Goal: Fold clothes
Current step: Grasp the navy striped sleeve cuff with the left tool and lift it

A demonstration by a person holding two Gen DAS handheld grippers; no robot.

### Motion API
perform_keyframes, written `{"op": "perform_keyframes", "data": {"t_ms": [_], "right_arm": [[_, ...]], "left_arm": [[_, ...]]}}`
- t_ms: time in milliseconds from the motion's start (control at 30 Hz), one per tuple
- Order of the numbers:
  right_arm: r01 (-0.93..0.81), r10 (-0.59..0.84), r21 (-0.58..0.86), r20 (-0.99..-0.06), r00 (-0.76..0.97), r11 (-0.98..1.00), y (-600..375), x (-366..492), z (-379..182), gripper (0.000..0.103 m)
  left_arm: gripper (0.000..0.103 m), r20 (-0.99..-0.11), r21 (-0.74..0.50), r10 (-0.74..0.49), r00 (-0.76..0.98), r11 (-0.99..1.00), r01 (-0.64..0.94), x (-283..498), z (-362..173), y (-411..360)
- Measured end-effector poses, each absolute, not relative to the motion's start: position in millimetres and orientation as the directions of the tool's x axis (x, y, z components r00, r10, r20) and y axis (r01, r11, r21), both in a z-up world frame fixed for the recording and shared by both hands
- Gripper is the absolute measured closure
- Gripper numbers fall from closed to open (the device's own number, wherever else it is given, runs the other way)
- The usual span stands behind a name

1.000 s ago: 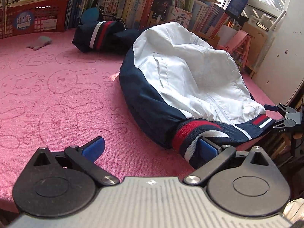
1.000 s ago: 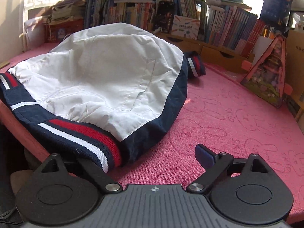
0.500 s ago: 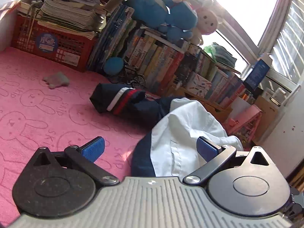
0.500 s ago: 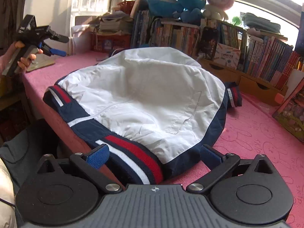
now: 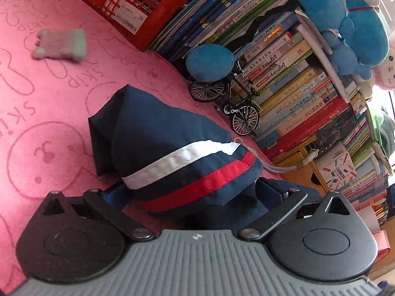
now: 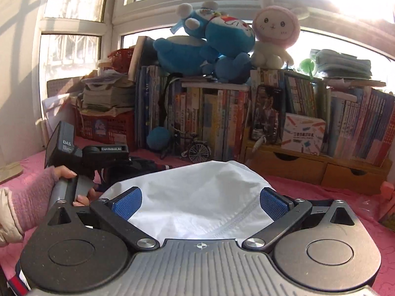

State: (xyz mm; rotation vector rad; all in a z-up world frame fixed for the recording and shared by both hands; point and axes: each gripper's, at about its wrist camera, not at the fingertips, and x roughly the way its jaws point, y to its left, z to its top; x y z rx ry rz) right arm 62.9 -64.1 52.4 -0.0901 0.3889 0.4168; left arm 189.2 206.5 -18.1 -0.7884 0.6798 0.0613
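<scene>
Navy striped sleeve between wide left gripper fingers, right gripper wide over white jacket

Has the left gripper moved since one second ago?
Yes. The left gripper has travelled away from the jacket hem toward the bookshelf, and now its open jaws straddle the navy striped sleeve.

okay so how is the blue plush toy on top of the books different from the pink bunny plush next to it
The blue plush toy is blue with a white face and lies slumped on its side; the pink bunny plush sits upright, cream-bodied under a pink hood with long ears. The blue one looks larger and spreads wider across the books; the bunny is more compact. Both are soft toys resting on top of the book row, in front of the window.
</scene>
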Motion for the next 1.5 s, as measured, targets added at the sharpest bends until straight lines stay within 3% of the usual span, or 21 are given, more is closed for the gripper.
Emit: {"op": "perform_keyframes", "data": {"t_ms": [67,100,133,200,300,467,600,667,767,867,1000,1067,1233,1300,1500], "right_arm": [[-0.451,0.392,-0.032,-0.441,0.807,0.892,-26.1,99.3,41.8,0.002],[-0.452,0.374,-0.053,-0.480,0.793,0.890,-8.4,115.6,32.5,0.007],[-0.438,0.341,-0.067,-0.526,0.779,0.897,3.0,126.1,20.3,0.009],[-0.430,0.325,-0.034,-0.604,0.728,0.902,1.8,129.2,-5.1,0.011],[-0.402,0.295,-0.008,-0.665,0.686,0.915,-17.4,117.7,-34.8,0.011],[-0.371,0.283,0.017,-0.679,0.678,0.929,-51.5,92.8,-35.4,0.008],[-0.365,0.312,0.062,-0.662,0.681,0.929,-64.5,78.1,-22.6,0.006],[-0.371,0.291,0.019,-0.657,0.695,0.929,-61.4,68.8,-19.0,0.004],[-0.400,0.250,-0.089,-0.653,0.715,0.912,-47.8,55.1,-15.4,0.003],[-0.464,0.273,-0.131,-0.658,0.702,0.876,-34.3,39.1,-11.9,0.003],[-0.496,0.335,-0.093,-0.628,0.702,0.863,-43.3,22.0,4.3,0.003],[-0.497,0.366,-0.057,-0.605,0.707,0.866,-53.3,15.0,14.5,0.002],[-0.442,0.320,-0.069,-0.592,0.739,0.894,-70.4,17.5,21.3,0.002],[-0.445,0.304,-0.091,-0.608,0.733,0.891,-65.3,14.7,12.9,0.003],[-0.431,0.356,-0.006,-0.554,0.753,0.902,-87.0,-13.6,13.1,0.003]], "left_arm": [[0.002,-0.608,-0.598,-0.166,0.776,0.739,-0.310,200.4,-15.4,201.6],[0.015,-0.620,-0.583,-0.157,0.769,0.748,-0.317,205.4,-14.2,200.5],[0.046,-0.631,-0.574,-0.153,0.760,0.751,-0.326,210.3,-13.7,200.7],[0.088,-0.641,-0.602,-0.179,0.746,0.720,-0.345,218.0,-16.6,210.4],[0.094,-0.517,-0.699,-0.183,0.836,0.655,-0.289,215.1,-5.3,233.4],[0.095,-0.356,-0.661,-0.057,0.933,0.721,-0.208,203.2,70.5,285.2],[0.094,-0.241,-0.639,0.014,0.970,0.751,-0.169,187.3,120.2,333.3],[0.093,-0.228,-0.581,0.057,0.972,0.793,-0.183,182.2,128.3,346.3],[0.087,-0.352,-0.449,0.155,0.923,0.838,-0.311,191.8,110.5,360.6],[0.084,-0.584,-0.316,0.230,0.779,0.819,-0.479,213.7,65.4,370.5],[0.073,-0.713,-0.303,0.204,0.671,0.774,-0.556,202.8,10.2,371.8],[0.069,-0.711,-0.302,0.187,0.677,0.789,-0.535,192.2,3.1,366.8],[0.033,-0.646,-0.290,0.168,0.745,0.849,-0.443,157.8,30.0,352.1],[0.027,-0.615,-0.299,0.132,0.777,0.873,-0.385,143.4,45.9,346.3],[0.001,-0.570,-0.437,-0.173,0.804,0.892,-0.118,67.6,44.7,303.2]]}}
